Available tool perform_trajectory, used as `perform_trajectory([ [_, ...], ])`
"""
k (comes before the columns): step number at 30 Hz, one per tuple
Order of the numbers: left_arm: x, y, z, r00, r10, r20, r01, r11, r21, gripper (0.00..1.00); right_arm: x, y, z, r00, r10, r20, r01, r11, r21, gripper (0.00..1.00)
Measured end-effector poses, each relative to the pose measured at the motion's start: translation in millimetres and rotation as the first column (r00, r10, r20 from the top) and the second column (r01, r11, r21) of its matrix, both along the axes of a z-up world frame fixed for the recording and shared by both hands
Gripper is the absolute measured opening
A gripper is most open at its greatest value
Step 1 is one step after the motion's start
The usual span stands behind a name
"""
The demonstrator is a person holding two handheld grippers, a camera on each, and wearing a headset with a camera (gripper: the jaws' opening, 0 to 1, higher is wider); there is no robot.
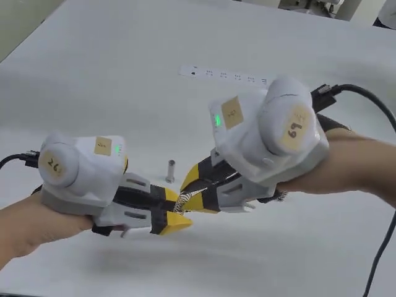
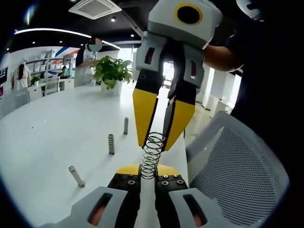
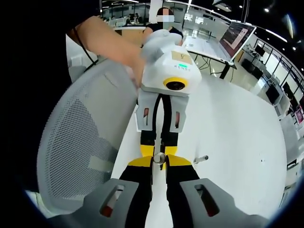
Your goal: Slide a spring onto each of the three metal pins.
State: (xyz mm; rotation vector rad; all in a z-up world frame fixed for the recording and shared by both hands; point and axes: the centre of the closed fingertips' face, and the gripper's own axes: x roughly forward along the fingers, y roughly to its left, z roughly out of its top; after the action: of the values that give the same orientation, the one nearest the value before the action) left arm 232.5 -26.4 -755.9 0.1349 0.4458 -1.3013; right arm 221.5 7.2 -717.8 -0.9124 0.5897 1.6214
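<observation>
Nearest in the head view, the left gripper [image 1: 172, 209] is held tip to tip with the right gripper [image 1: 190, 190] over the white table [image 1: 124, 74]. One spring [image 2: 153, 154] is clamped at its near end by the left jaws, while its far end is gripped between the right jaws. On the table beyond, a far pin [image 2: 126, 126] and a middle pin [image 2: 110, 143] appear ringed with coils, and a bare pin [image 2: 76, 175] is seen beside them.

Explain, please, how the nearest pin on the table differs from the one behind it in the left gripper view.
The nearest pin is smooth and bare; the pin behind it wears a coiled spring. The nearest pin looks tilted, the pin behind it upright. Both are grey metal, resting on the white table.
</observation>
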Motion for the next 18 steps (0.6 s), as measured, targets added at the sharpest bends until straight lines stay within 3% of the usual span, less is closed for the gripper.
perform_trajectory([
  [6, 1.7, -1.2, 1.8, 1.000, 0.011, -0.006, -0.011, 1.000, -0.003, 0.02, 2.8, -1.1, 1.7, 1.000, -0.025, -0.014, 0.024, 0.999, -0.028, 0.07],
  [11, 1.8, -2.5, 4.5, 1.000, 0.010, 0.006, -0.010, 1.000, -0.009, 0.02, 2.4, -1.3, 2.9, 1.000, -0.029, -0.008, 0.028, 0.998, -0.058, 0.07],
  [18, 2.0, -1.9, 6.0, 1.000, 0.017, 0.003, -0.017, 1.000, -0.011, 0.02, 3.4, -3.3, 3.6, 0.999, -0.043, -0.017, 0.042, 0.997, -0.068, 0.07],
])
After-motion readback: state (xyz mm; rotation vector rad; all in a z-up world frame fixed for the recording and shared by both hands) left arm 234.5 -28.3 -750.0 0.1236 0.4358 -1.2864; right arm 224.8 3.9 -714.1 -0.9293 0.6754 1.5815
